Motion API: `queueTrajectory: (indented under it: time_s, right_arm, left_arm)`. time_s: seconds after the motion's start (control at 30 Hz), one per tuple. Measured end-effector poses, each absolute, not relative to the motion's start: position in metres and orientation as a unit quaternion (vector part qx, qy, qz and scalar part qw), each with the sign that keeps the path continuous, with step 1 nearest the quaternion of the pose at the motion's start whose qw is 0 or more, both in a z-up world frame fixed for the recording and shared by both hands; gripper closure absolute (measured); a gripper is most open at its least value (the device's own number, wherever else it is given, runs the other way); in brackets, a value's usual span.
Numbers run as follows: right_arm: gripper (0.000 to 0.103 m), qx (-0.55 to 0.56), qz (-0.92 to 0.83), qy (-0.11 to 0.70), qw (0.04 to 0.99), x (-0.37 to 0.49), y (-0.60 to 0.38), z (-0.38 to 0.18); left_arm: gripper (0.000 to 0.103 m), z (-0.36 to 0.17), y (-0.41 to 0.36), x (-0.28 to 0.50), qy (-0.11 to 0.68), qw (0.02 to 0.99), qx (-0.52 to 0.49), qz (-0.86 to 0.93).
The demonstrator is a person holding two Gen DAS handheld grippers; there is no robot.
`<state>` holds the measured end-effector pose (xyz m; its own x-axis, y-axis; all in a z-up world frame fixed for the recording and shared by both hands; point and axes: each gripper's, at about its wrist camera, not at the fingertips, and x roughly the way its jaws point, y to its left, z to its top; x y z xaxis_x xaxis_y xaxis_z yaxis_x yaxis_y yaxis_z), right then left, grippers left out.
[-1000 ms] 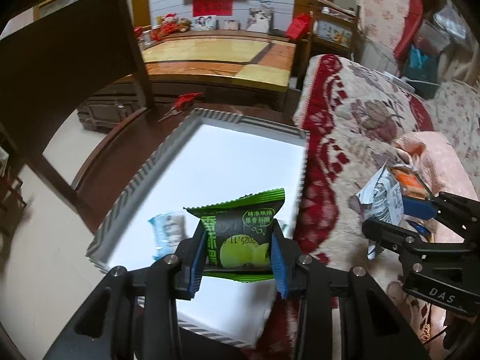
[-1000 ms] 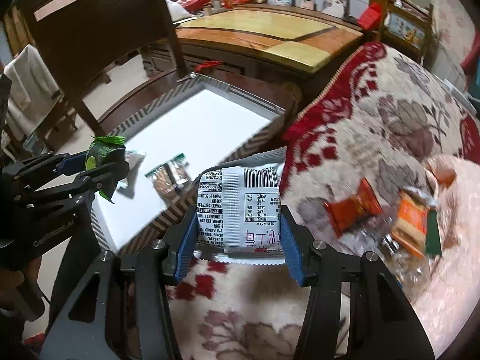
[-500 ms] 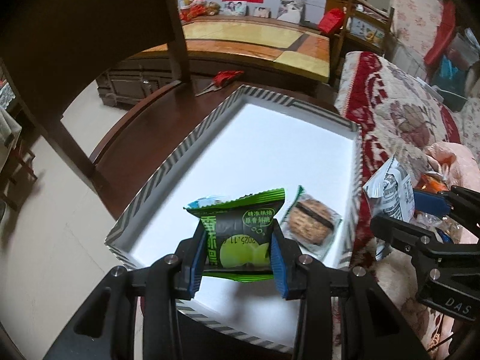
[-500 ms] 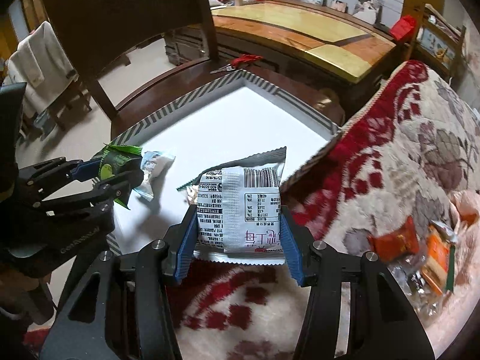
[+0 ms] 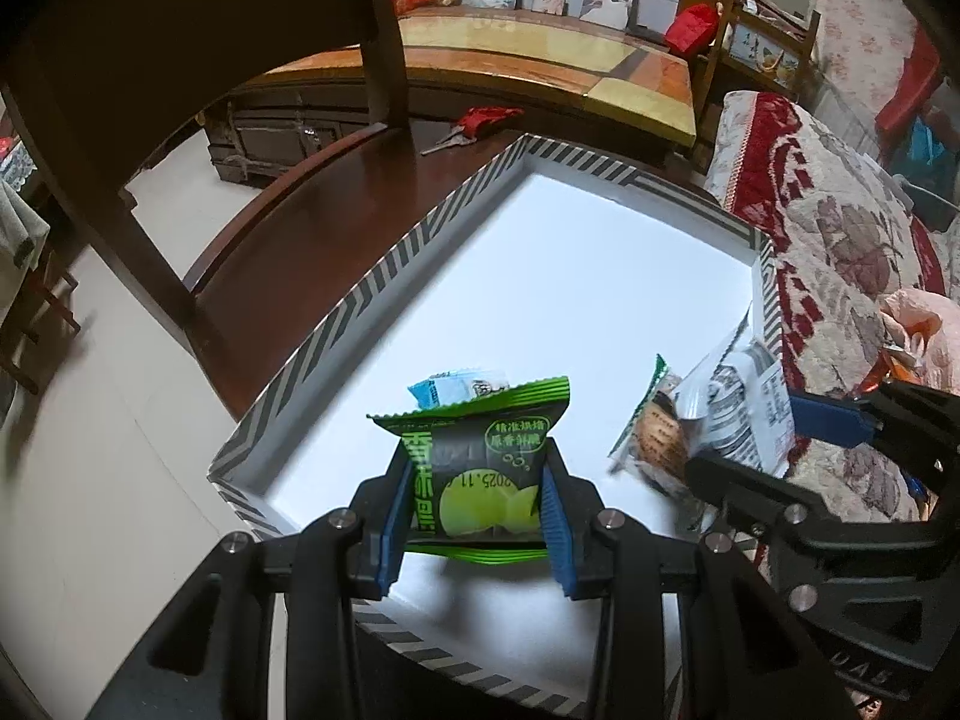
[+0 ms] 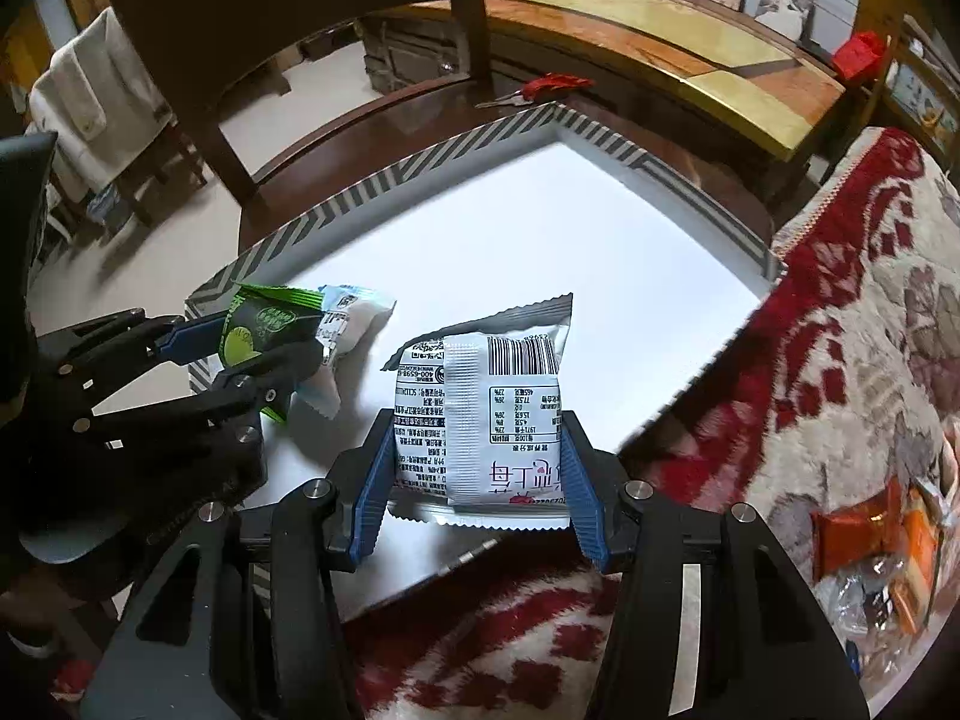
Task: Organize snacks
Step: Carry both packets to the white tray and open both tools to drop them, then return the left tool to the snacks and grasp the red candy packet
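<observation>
My left gripper (image 5: 477, 501) is clamped on a green snack packet (image 5: 474, 462), its blue pads pressing the packet's two sides. The packet hangs over the near left corner of the shallow white tray (image 5: 420, 246), the one with the grey-and-white striped rim. Just behind it in the left view, a blue-and-white wrapped snack (image 5: 459, 389) lies on the tray floor near the left rim (partly hidden by the green packet).

My right gripper (image 6: 477, 474) is clamped on a white snack packet (image 6: 480, 414), held with its printed back and barcode facing the camera. It sits over the near right part of the tray, close to the rim that meets the blanket. In the left view this packet (image 5: 744, 408) shows at the right side of the tray, and a clear-wrapped brown biscuit (image 5: 657, 438) lies on the tray floor just beside it, partly covered.

From the right view I can see the left gripper (image 6: 270, 348) with the green packet (image 6: 258, 324) near the tray's left rim, and the blue-and-white snack (image 6: 354, 318) just past it.

The tray rests on a dark wooden chair seat (image 5: 288, 252). Red-handled scissors (image 5: 477, 123) lie on the seat beyond the tray's far corner. A red-and-cream floral blanket (image 6: 840, 330) lies along the tray's right side, and on it, well apart from the tray, sit several orange-wrapped snacks (image 6: 870, 534) among clear wrappers.
</observation>
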<state>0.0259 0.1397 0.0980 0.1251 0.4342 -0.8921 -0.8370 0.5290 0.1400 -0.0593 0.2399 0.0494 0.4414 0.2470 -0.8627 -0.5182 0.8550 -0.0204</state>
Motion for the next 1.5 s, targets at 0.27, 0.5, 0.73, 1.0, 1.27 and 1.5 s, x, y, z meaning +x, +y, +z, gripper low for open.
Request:
queueTrajectory:
  time_s: [0.27, 0.5, 0.73, 1.0, 1.27, 1.5]
  right_arm:
    - [0.052, -0.204, 0.448, 0.502, 0.711, 0.023, 0.148, 0.088]
    - [0.049, -0.191, 0.459, 0.505, 0.705, 0.022, 0.144, 0.088]
    - [0.044, -0.168, 0.459, 0.502, 0.713, 0.025, 0.131, 0.096]
    - [0.044, -0.156, 0.45, 0.485, 0.734, 0.021, 0.101, 0.115]
    - [0.044, -0.132, 0.42, 0.48, 0.758, 0.029, 0.056, 0.125]
    - [0.044, -0.11, 0.379, 0.483, 0.781, 0.038, 0.013, 0.127]
  left_arm:
    - [0.06, 0.045, 0.244, -0.058, 0.481, 0.831, -0.145, 0.239]
    - [0.047, 0.045, 0.248, -0.061, 0.483, 0.826, -0.153, 0.248]
    - [0.028, 0.057, 0.248, -0.066, 0.464, 0.833, -0.159, 0.255]
    - [0.02, 0.074, 0.229, -0.062, 0.449, 0.847, -0.142, 0.247]
    - [0.018, 0.084, 0.191, -0.048, 0.446, 0.861, -0.116, 0.215]
    - [0.018, 0.087, 0.15, -0.031, 0.45, 0.87, -0.101, 0.176]
